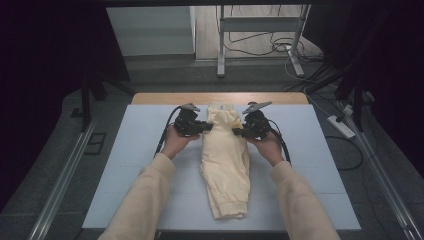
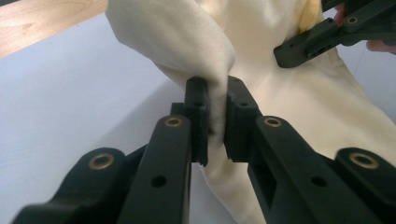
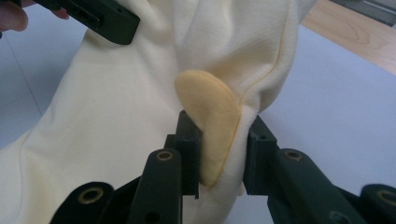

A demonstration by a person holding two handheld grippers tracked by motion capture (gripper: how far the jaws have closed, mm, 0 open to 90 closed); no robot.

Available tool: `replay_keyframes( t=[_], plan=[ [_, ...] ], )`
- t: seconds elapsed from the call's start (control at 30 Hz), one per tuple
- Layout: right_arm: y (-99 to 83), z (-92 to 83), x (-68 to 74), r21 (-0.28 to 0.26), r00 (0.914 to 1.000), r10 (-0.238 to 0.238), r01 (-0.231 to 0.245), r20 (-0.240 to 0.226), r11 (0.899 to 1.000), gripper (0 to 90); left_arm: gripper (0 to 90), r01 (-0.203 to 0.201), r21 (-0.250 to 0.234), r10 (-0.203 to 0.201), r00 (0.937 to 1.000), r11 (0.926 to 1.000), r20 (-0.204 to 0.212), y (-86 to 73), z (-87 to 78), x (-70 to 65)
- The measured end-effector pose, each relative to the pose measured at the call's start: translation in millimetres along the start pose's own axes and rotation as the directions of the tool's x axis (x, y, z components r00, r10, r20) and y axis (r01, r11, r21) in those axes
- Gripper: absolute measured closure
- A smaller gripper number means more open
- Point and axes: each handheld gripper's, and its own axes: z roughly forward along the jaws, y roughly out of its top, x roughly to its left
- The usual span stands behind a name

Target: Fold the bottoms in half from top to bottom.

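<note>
I have the left gripper (image 1: 207,127) clenched on one side of the yellow garment (image 1: 226,160) and the right gripper (image 1: 239,131) clamped on the opposite side, its far end lifted off the white mat (image 1: 140,150).

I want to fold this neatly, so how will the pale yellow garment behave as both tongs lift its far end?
The pale yellow garment is probably floppy: it bunches and folds where the left tongs and right tongs pinch it. Its near end lies on the white table, so it will likely drag and sag.
</note>
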Motion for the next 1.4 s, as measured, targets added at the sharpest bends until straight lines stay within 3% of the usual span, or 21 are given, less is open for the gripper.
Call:
replay_keyframes(
  t=[0.53,0.7,0.8,1.03,1.4],
  plan=[
    [1.2,-0.6,0.1,-0.008,1.0000,0.001,-0.001,0.010,1.000,71.3,80.9,-0.008,-0.019,0.008,0.9999,0.9998,-0.010,4.4,-3.5,0.7],
    [19.9,-14.4,1.6,-0.043,0.9988,-0.021,0.023,0.044,0.999,71.3,81.1,-0.022,-0.061,0.020,0.9995,0.9979,-0.025,22.6,-21.4,-1.4],
    [27.7,-22.3,4.0,-0.064,0.9984,-0.029,0.032,0.050,0.997,71.2,81.2,-0.028,-0.068,0.026,0.9993,0.9973,-0.026,24.6,-26.4,-3.3],
    [21.8,-14.2,5.3,-0.043,0.9983,-0.031,0.033,0.050,0.999,71.2,81.2,-0.014,-0.045,0.013,0.9997,0.9989,-0.019,16.7,-19.8,0.5],
    [18.5,-12.1,2.5,-0.037,0.9986,-0.023,0.025,0.048,0.999,71.2,81.3,-0.016,-0.041,0.015,0.9996,0.9990,-0.023,17.3,-16.8,0.0]
  ],
)
